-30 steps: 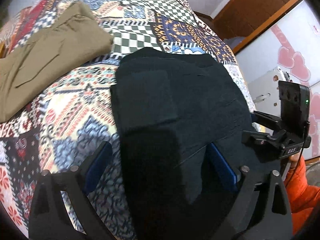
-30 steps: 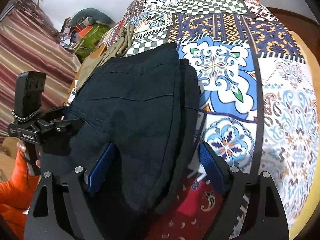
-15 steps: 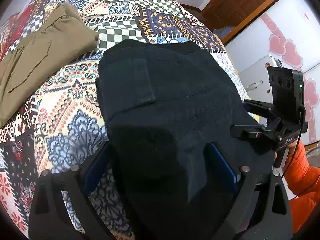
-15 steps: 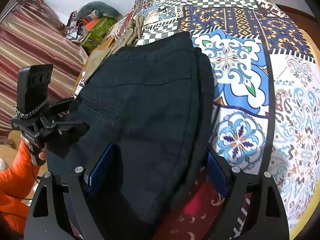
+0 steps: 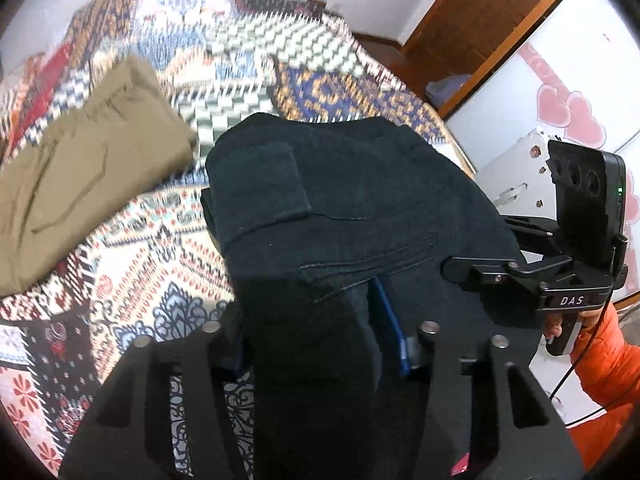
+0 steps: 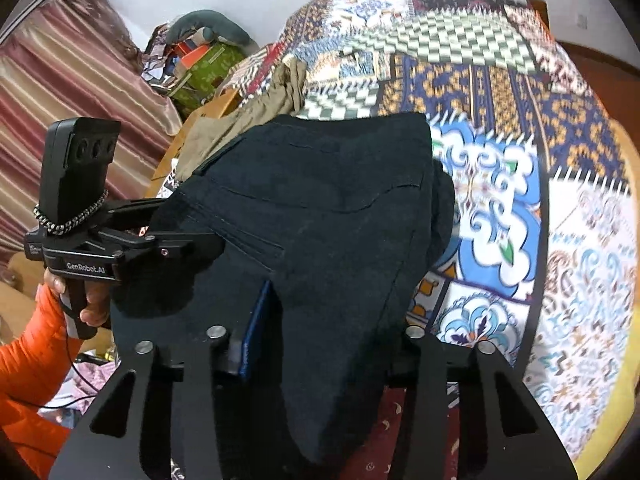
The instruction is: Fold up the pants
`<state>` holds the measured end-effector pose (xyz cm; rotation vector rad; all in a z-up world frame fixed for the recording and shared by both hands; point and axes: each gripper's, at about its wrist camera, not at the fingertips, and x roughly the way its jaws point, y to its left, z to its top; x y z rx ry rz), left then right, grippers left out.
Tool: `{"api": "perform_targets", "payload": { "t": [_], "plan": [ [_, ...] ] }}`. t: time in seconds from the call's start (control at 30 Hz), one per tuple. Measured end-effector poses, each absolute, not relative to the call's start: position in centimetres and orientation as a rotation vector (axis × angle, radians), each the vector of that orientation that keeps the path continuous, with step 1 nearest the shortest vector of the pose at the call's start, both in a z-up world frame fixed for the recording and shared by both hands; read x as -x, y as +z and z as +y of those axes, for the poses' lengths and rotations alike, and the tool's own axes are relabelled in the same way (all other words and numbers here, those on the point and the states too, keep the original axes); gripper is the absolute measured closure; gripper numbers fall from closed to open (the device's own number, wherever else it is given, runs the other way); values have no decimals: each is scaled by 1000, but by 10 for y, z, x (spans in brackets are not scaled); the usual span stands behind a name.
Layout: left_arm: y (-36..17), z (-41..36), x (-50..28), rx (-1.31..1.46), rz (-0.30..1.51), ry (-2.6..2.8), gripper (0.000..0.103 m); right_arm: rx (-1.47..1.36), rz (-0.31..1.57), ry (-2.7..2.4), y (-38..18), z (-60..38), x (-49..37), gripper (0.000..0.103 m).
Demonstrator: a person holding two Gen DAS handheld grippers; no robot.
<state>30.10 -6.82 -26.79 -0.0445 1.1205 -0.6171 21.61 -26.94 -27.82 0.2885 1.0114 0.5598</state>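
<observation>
Folded black pants (image 5: 360,208) lie on a patchwork quilt (image 5: 132,264). My left gripper (image 5: 316,332) has its jaws closing on the near left edge, and thick black cloth is bunched between the blue pads (image 5: 390,320). In the right wrist view the same black pants (image 6: 320,208) fill the middle. My right gripper (image 6: 332,344) is also closing, on the near right edge, with cloth packed against its blue pad (image 6: 256,320). Each view shows the other gripper at the side, with its fingers buried in the cloth. The near edge looks raised off the quilt.
Folded khaki pants (image 5: 80,168) lie to the left of the black ones on the bed. A wooden door (image 5: 480,20) and a white cabinet with pink hearts (image 5: 560,112) stand to the right. A striped curtain (image 6: 60,100) and a clutter pile (image 6: 200,60) are to the left. The person wears orange sleeves (image 5: 608,360).
Both grippers' jaws have drawn in from wide open and now pinch the near edge of the black pants. Both hands have risen a little, and the background is blurred.
</observation>
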Motion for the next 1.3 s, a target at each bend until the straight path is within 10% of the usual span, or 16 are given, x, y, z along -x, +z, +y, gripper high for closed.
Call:
{"api": "perform_targets", "payload": {
  "t": [0.73,1.3],
  "plan": [
    [-152,8,-283,47,721,-459,64,-126,703,591,-174,-223,-238,68],
    [-163,125,-346,157,708,-306,64,-92,675,708,-168,-114,-328,68]
  ]
}}
